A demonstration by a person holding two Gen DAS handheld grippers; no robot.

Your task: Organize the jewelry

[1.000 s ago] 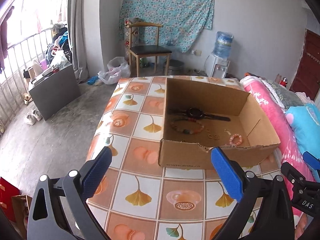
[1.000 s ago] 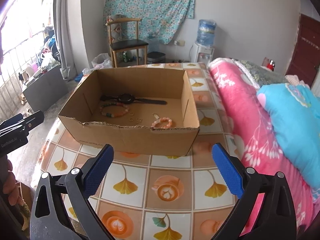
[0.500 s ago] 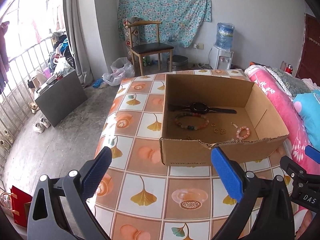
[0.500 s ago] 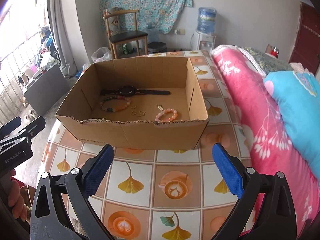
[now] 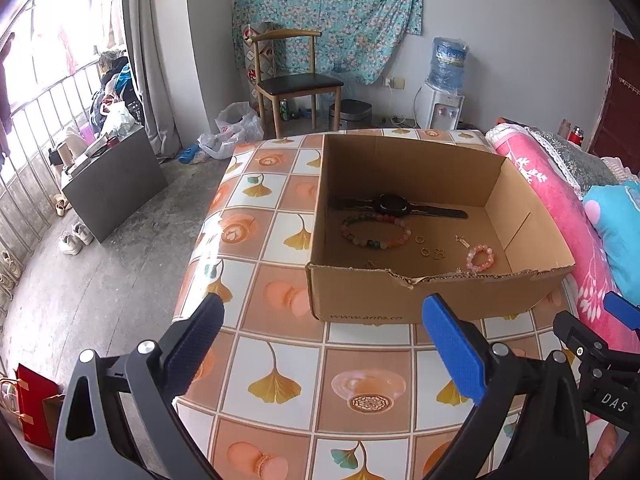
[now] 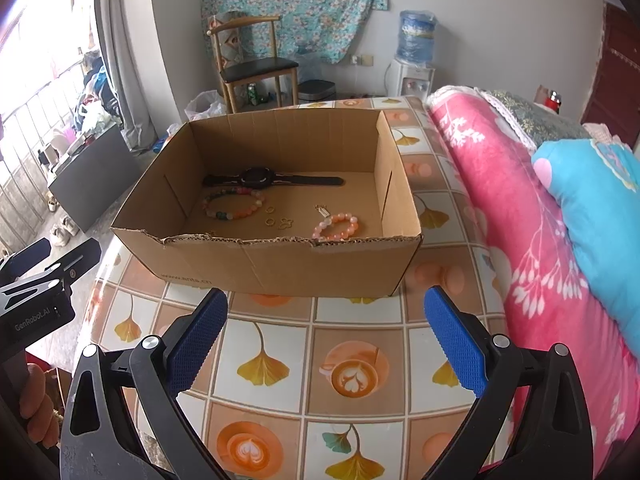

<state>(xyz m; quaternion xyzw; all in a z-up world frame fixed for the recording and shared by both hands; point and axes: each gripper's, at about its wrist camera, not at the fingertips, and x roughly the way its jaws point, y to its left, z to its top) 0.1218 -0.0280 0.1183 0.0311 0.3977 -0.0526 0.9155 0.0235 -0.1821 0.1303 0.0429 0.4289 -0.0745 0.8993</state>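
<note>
An open cardboard box [image 5: 360, 296] [image 6: 280, 264] stands on the tiled table. Inside lie a black watch [image 5: 394, 205] [image 6: 260, 178], a multicoloured bead bracelet [image 5: 376, 232] [image 6: 234, 206], a small pink bead bracelet [image 5: 480, 258] [image 6: 336, 226], a few small gold rings [image 5: 430, 249] [image 6: 278, 220] and a small pendant [image 5: 462, 240] [image 6: 322, 211]. My left gripper [image 5: 324, 340] is open and empty, in front of the box. My right gripper [image 6: 326, 332] is open and empty, also in front of the box. The left gripper also shows at the right wrist view's left edge [image 6: 44, 276].
The table [image 5: 280, 380] has a patterned cloth with ginkgo leaves. A pink blanket [image 6: 520, 220] and blue pillow [image 6: 592, 200] lie along the right. A wooden chair [image 5: 292, 80], water dispenser [image 5: 444, 88] and grey cabinet [image 5: 112, 184] stand on the floor beyond.
Both grippers have risen and tilted down, so the inside of the box shows more fully. Both stay open and empty. The jewelry has not moved.
</note>
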